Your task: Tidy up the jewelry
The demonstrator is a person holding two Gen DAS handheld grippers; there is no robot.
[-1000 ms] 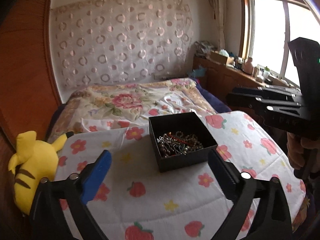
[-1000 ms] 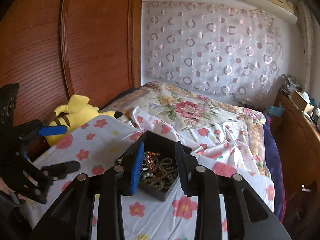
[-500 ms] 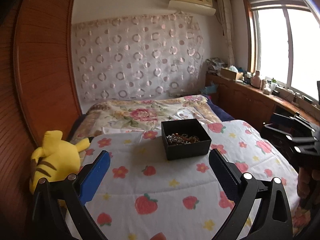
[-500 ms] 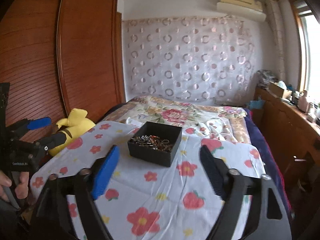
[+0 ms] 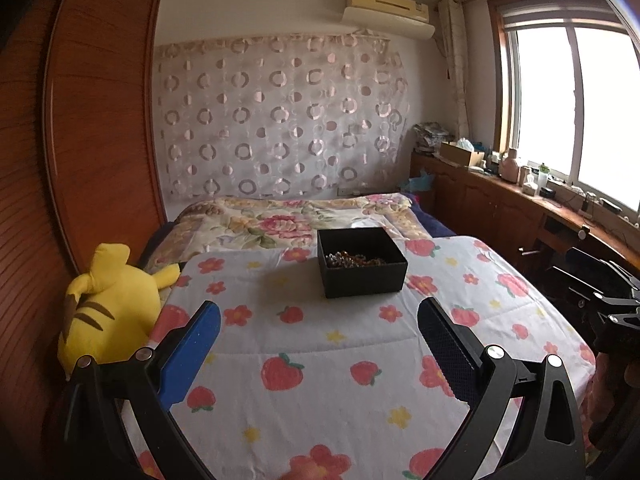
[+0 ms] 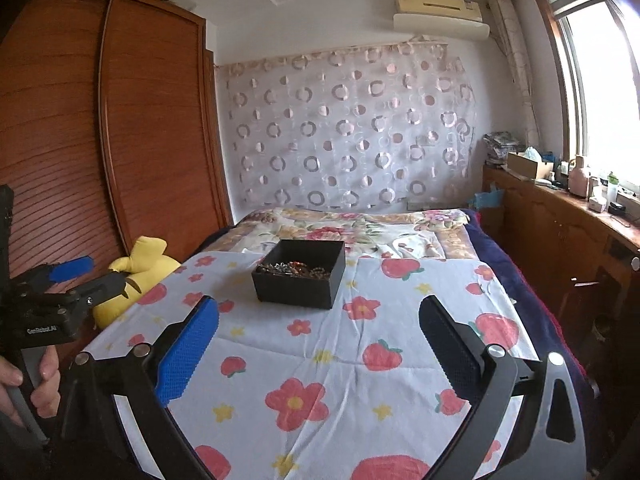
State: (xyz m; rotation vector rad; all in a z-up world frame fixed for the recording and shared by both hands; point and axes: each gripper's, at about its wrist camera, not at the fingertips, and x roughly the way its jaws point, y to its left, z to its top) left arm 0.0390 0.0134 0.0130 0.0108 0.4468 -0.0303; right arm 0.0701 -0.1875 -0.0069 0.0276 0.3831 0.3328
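Note:
A black open box (image 5: 362, 262) stands on the strawberry-print cloth (image 5: 320, 360) on the bed. It holds a tangle of beaded jewelry (image 5: 354, 259). The box also shows in the right wrist view (image 6: 299, 273) with the jewelry (image 6: 294, 269) inside. My left gripper (image 5: 320, 324) is open and empty, well short of the box. My right gripper (image 6: 318, 322) is open and empty, also well back from the box. The left gripper shows at the left edge of the right wrist view (image 6: 86, 274). Part of the right gripper shows at the right edge of the left wrist view.
A yellow plush toy (image 5: 106, 300) lies at the cloth's left edge against a wooden wardrobe (image 5: 60, 160). A floral quilt (image 5: 288, 220) lies behind the box. A wooden counter (image 5: 540, 208) with small items runs along the right under the window.
Both grippers have pulled back and up from the box, which now looks smaller and farther. My right gripper has opened from nearly shut over the box to wide open.

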